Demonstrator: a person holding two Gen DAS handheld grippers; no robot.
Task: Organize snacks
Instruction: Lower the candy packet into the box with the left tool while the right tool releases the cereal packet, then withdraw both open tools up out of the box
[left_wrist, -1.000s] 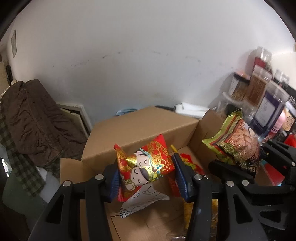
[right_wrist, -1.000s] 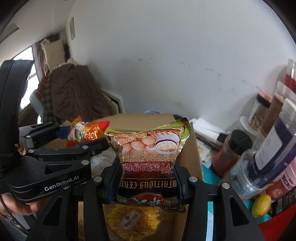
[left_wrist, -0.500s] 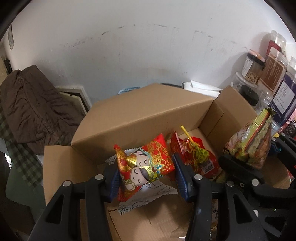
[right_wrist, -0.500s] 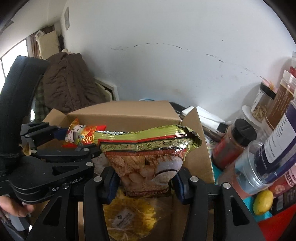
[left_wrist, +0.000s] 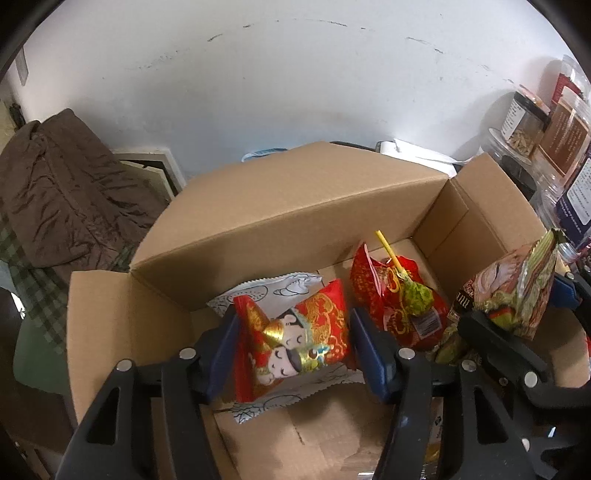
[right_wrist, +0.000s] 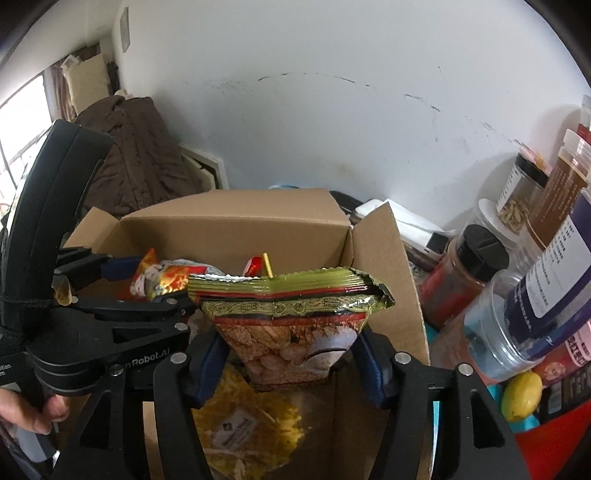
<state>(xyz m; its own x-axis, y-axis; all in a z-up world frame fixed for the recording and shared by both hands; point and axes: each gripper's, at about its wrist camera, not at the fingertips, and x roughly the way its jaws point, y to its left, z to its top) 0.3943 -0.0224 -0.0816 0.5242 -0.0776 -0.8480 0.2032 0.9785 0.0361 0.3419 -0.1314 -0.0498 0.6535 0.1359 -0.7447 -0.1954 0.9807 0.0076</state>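
Note:
My left gripper (left_wrist: 293, 345) is shut on a red and gold snack packet (left_wrist: 295, 339) with cartoon figures, held over the open cardboard box (left_wrist: 288, 218). My right gripper (right_wrist: 290, 352) is shut on a green and gold cereal bag (right_wrist: 291, 325), tipped forward over the box's right side (right_wrist: 384, 266). The cereal bag also shows in the left wrist view (left_wrist: 517, 291). In the box lie a red packet with a yellow stick (left_wrist: 399, 295), a white printed packet (left_wrist: 266, 291) and a yellow bag (right_wrist: 247, 424).
Jars and bottles (right_wrist: 546, 266) crowd the right of the box, with a lemon (right_wrist: 522, 395) in front. A brown coat (left_wrist: 62, 192) hangs at the left. A white wall (left_wrist: 295, 92) stands behind the box.
Both grippers have moved forward and down over the box, keeping their packets. The cereal bag has tipped forward, its top edge now toward the camera.

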